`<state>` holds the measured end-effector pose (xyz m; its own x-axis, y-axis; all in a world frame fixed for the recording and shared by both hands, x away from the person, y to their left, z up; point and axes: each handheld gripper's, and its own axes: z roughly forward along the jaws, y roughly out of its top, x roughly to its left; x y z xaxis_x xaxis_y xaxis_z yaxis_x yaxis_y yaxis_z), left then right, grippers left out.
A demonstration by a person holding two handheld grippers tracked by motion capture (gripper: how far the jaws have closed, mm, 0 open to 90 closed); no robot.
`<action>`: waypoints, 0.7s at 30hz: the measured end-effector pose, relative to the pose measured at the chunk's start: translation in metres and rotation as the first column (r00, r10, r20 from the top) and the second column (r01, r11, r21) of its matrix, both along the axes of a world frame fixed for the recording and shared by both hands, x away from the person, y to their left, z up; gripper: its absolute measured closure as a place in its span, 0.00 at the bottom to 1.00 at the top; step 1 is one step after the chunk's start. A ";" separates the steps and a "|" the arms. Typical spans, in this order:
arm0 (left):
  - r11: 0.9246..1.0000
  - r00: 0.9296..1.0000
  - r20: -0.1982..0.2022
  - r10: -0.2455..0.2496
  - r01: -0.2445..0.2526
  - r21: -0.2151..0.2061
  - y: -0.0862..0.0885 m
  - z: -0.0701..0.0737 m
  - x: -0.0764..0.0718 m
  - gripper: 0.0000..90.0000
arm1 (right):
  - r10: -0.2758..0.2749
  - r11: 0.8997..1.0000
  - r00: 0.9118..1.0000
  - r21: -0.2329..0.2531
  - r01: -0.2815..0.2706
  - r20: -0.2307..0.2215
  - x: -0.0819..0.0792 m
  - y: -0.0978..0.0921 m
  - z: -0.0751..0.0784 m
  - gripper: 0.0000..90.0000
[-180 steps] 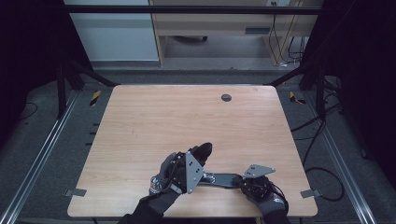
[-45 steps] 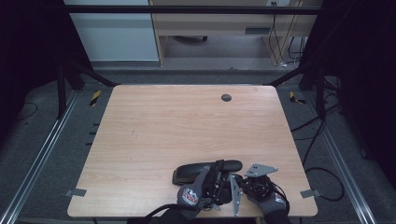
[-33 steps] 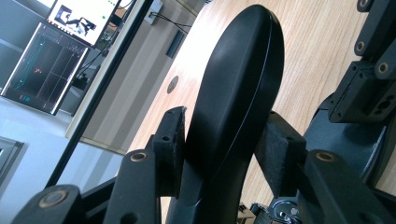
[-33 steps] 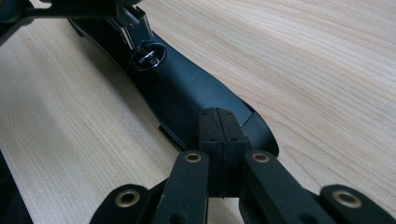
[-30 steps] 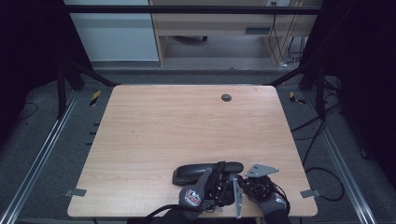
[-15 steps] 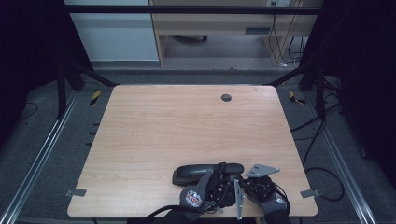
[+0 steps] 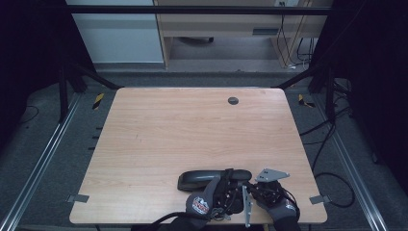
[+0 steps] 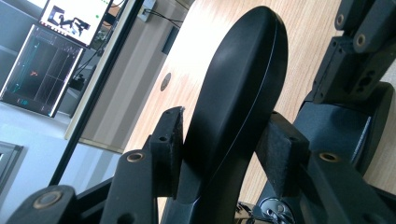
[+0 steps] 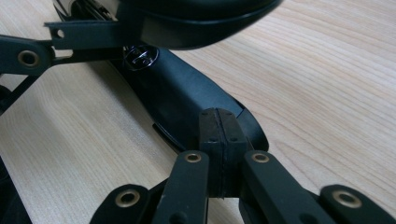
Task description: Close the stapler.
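1. Black stapler [image 7: 211, 177] lies at the near edge of the table [image 7: 192, 130], right of centre, long axis across the table, in the high view.
2. Both gloved hands come in from the bottom edge there: left hand [image 7: 207, 199] just below the stapler's middle, right hand [image 7: 276, 202] beside it at the right.
3. Left gripper [image 8: 224, 140]: jaws part open, pads [image 8: 170, 140] pressed on both sides of the stapler's top arm [image 8: 238, 88]. So it has hold of the arm.
4. In the left gripper view the arm rises tilted up and away from the jaws, w/ the stapler's base [image 8: 345, 121] lower at the right. Arm looks swung up off the base.
5. Right gripper [image 9: 218, 149]: jaws fully together, pads [image 9: 210, 135] face to face w/ no gap. Nothing seen between them.
6. Its tips sit right at the rounded end of the base [image 9: 187, 102]; contact w/ the base can't be told for sure.
7. In the right gripper view the base lies flat on the wood, running from near centre up to the left, w/ a round metal rivet [image 9: 140, 57] near its far end.
8. The top arm [image 9: 201, 18] hangs above the base at the top of that view, clear of the base at this end.
9. Small dark round grommet [image 7: 233, 100] sits near the table's far edge, well apart from the stapler.
10. Grey plate [image 7: 272, 174] on the right gripper shows just right of the stapler.
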<state>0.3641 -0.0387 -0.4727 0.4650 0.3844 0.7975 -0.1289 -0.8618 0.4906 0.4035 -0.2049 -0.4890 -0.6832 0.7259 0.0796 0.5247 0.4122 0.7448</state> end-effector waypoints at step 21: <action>0.999 0.995 -0.088 -0.040 0.038 -0.018 0.009 0.020 -0.009 0.41 | -0.088 0.996 0.996 0.036 0.087 0.030 0.003 -0.015 0.007 0.99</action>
